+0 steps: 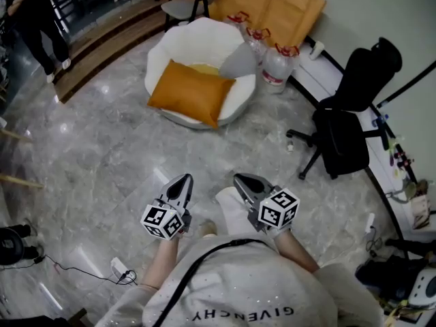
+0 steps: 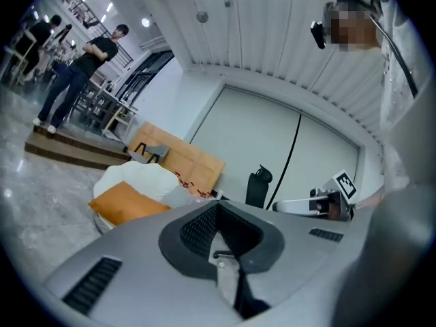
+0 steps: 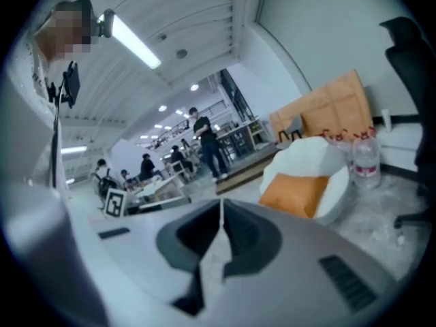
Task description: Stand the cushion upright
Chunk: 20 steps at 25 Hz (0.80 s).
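An orange cushion (image 1: pixel 191 92) lies tilted across the front of a round white armchair (image 1: pixel 178 48), leaning over its near rim. It also shows as the orange cushion (image 2: pixel 128 204) low at the left of the left gripper view and the orange cushion (image 3: pixel 298 191) at the right of the right gripper view. My left gripper (image 1: pixel 183 181) and right gripper (image 1: pixel 243 180) are held side by side well short of the chair, both pointing toward it. Both are shut with nothing between the jaws.
A grey cushion (image 1: pixel 238 61) rests in the chair's right side. Water bottles (image 1: pixel 276 67) stand behind it by cardboard sheets (image 1: pixel 272 5). A black office chair (image 1: pixel 347 107) stands at the right. A person (image 1: pixel 34 26) stands on the step at the far left. Cables (image 1: pixel 75 271) lie on the floor at the near left.
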Each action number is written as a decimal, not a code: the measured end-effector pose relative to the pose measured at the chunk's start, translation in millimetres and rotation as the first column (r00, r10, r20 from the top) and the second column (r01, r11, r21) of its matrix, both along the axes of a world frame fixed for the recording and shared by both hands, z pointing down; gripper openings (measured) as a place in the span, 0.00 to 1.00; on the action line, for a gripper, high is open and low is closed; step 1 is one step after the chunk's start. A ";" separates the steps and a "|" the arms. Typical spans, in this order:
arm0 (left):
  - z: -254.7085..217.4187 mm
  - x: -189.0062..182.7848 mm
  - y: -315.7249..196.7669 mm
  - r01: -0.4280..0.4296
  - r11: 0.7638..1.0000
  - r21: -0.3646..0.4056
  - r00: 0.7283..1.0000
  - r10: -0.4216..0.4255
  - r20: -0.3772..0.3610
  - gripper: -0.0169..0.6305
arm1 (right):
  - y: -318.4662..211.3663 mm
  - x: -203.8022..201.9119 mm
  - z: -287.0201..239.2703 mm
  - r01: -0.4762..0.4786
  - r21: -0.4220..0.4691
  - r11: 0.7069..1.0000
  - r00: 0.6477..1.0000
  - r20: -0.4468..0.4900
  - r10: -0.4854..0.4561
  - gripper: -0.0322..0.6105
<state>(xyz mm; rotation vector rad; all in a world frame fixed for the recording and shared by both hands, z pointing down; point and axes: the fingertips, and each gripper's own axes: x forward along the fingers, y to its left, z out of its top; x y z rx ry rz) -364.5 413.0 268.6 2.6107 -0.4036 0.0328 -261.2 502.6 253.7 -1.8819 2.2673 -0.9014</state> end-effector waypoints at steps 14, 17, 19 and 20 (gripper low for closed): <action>-6.4 63.5 -79.6 0.123 0.992 0.025 0.992 -0.123 0.002 0.06 | -88.5 67.5 11.1 0.159 -0.024 0.987 0.986 -0.049 -0.160 0.08; -7.2 86.1 -95.1 0.144 0.990 0.016 0.990 -0.143 -0.017 0.06 | -102.0 89.3 15.3 0.183 -0.034 0.983 0.980 -0.069 -0.185 0.08; -5.3 98.2 -102.1 0.150 0.989 0.009 0.989 -0.150 -0.021 0.06 | -110.6 101.2 19.1 0.186 -0.039 0.982 0.980 -0.062 -0.188 0.08; -3.6 103.5 -105.2 0.152 0.988 0.007 0.988 -0.152 -0.019 0.06 | -114.8 106.4 21.0 0.188 -0.041 0.981 0.980 -0.057 -0.190 0.08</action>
